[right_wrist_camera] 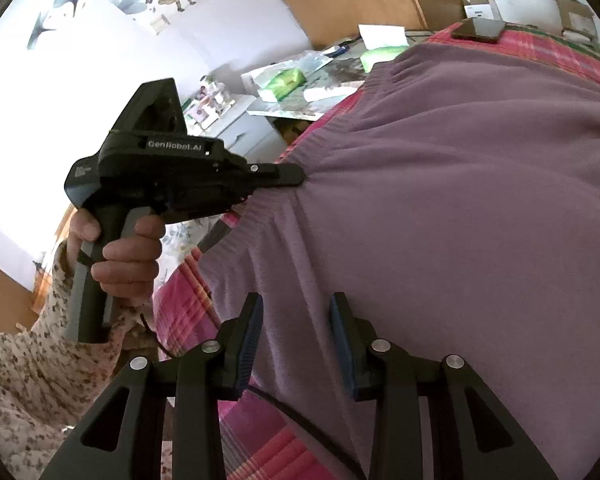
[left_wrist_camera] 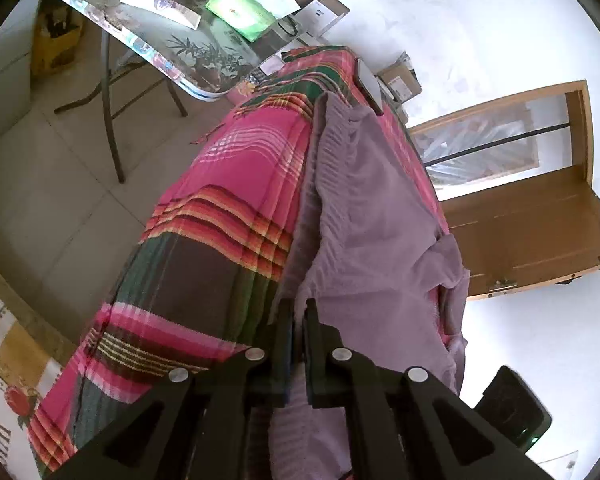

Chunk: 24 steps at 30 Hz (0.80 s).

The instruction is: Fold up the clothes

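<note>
A purple knit garment (left_wrist_camera: 372,208) (right_wrist_camera: 460,200) lies spread on a bed covered by a pink plaid blanket (left_wrist_camera: 220,208) (right_wrist_camera: 188,300). My left gripper (left_wrist_camera: 300,312) is shut on the garment's edge, with cloth pinched between its black fingers. In the right wrist view the left gripper (right_wrist_camera: 298,174) bites the garment's left side, and folds radiate from the pinch. A person's hand (right_wrist_camera: 128,260) holds its handle. My right gripper (right_wrist_camera: 297,304) hovers over the garment's near part. Its blue pads (right_wrist_camera: 252,340) stand apart, the cloth lying flat beneath them.
A dark phone (right_wrist_camera: 478,30) (left_wrist_camera: 370,80) rests on the blanket at the bed's far end. A folding table (left_wrist_camera: 160,40) cluttered with papers and green packets stands beside the bed. A wooden door (left_wrist_camera: 540,220) and cardboard boxes (right_wrist_camera: 572,12) are beyond the bed.
</note>
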Available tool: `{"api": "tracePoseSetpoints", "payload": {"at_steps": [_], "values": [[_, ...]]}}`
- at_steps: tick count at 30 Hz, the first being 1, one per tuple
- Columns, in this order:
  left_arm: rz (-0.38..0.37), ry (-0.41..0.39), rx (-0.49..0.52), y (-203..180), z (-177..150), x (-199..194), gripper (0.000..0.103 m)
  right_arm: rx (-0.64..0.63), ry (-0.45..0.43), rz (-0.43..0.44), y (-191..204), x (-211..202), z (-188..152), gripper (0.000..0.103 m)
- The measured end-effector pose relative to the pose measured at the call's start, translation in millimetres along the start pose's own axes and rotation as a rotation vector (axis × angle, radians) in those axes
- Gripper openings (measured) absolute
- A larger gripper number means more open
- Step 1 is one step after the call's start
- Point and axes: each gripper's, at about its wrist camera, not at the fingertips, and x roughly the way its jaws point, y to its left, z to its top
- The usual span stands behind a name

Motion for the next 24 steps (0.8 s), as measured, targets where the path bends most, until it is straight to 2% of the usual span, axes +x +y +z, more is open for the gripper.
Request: {"api": "tracePoseSetpoints", "payload": {"at_steps": [3,7,8,10,15,18,21,24], "values": [[0.067,-0.016,0.059,-13.8,-4.7,-2.4,0.007,0.013,-0.036,-0.014,-6.3,-13.9,-0.1,0.036],[0.157,-0.079,0.123,-30.4,-11.3,-15.3,0.013,0.038,-0.088,-0.046,-18.9,-38.0,-2.3,0.036],[0.159,-0.094,0.119,-32.8,-12.2,-20.4,0.014,0.046,-0.101,-0.057,-22.4,-44.3,-2.7,0.036],[0.162,-0.121,0.125,-39.0,-13.8,-28.0,0.024,0.058,-0.123,-0.079,-27.6,-56.2,-3.8,0.036],[0.168,-0.171,0.174,-66.7,-21.8,-51.7,0.025,0.077,-0.198,-0.131,-39.7,-96.2,-11.8,0.036],[0.150,-0.183,0.226,-91.0,-28.8,-62.3,0.027,0.103,-0.270,-0.196,-51.0,-134.8,-24.2,0.036],[0.121,-0.165,0.285,-113.7,-39.7,-60.6,0.032,0.167,-0.363,-0.269,-70.7,-184.1,-47.2,0.037],[0.105,-0.098,0.339,-134.5,-54.8,-37.8,0.033,0.267,-0.453,-0.398,-98.9,-231.0,-81.9,0.040]]}}
